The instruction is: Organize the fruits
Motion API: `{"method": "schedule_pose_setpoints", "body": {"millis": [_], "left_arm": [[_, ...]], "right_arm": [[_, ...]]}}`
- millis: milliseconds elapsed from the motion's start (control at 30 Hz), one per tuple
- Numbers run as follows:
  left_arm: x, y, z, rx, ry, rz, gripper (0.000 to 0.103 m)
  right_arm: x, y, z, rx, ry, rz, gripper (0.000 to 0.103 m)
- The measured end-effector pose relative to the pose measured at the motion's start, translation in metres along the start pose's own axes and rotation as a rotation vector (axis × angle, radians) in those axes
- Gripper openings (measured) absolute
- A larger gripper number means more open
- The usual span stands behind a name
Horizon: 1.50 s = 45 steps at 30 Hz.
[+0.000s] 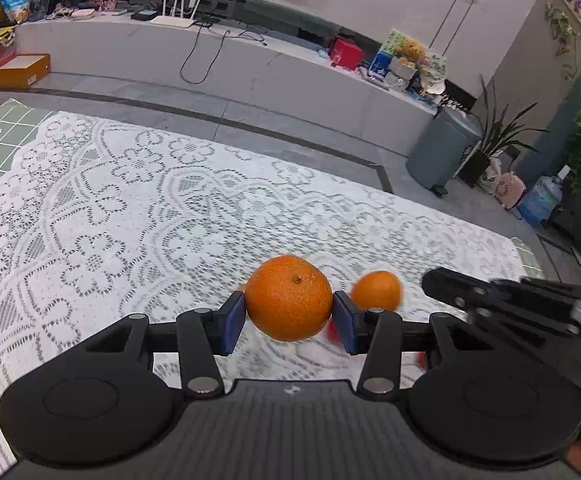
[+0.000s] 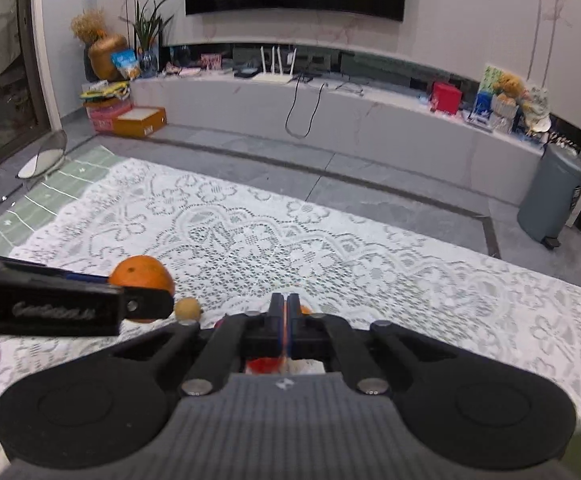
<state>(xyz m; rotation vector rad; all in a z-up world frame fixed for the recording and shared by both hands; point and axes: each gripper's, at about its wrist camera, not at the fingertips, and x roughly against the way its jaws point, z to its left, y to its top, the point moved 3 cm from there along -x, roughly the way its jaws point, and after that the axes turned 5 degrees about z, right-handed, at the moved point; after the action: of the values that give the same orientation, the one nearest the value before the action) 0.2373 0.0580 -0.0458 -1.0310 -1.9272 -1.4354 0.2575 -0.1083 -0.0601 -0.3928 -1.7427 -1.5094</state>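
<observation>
Orange is sitting clamped in our left gripper, right gripper closed empty, smaller fruit at three o'clock still waiting.

A large orange sits between the left gripper pads, above the lace cloth — a smaller orange just right, behind.

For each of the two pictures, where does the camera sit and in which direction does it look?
Left wrist: on the left gripper, looking along its fingers at the clamped large orange; the right gripper shows at right.
Right wrist: on the right gripper, shut, looking over the lace cloth; the left gripper enters at left.
Shared: large orange, lace cloth, router, bin.
</observation>
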Motion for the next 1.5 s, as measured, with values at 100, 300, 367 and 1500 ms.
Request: {"method": "schedule_pose_setpoints", "body": {"millis": [100, 300, 367, 1500], "left_arm": [[0.009, -0.008, -0.011, -0.013, -0.019, -0.005, 0.053], [0.013, -0.027, -0.020, -0.028, -0.031, 0.010, 0.054], [0.013, -0.030, -0.017, -0.029, -0.019, 0.016, 0.054], [-0.025, -0.002, -0.005, 0.002, -0.034, 0.052, 0.054]], "right_arm": [[0.024, -0.012, -0.004, -0.021, -0.002, -0.009, 0.000], [0.033, -0.038, -0.010, -0.020, -0.019, 0.012, 0.000], [0.031, -0.043, -0.017, -0.027, -0.038, 0.030, 0.001], [-0.100, -0.013, -0.259, -0.486, -0.296, 0.521, 0.067]]}}
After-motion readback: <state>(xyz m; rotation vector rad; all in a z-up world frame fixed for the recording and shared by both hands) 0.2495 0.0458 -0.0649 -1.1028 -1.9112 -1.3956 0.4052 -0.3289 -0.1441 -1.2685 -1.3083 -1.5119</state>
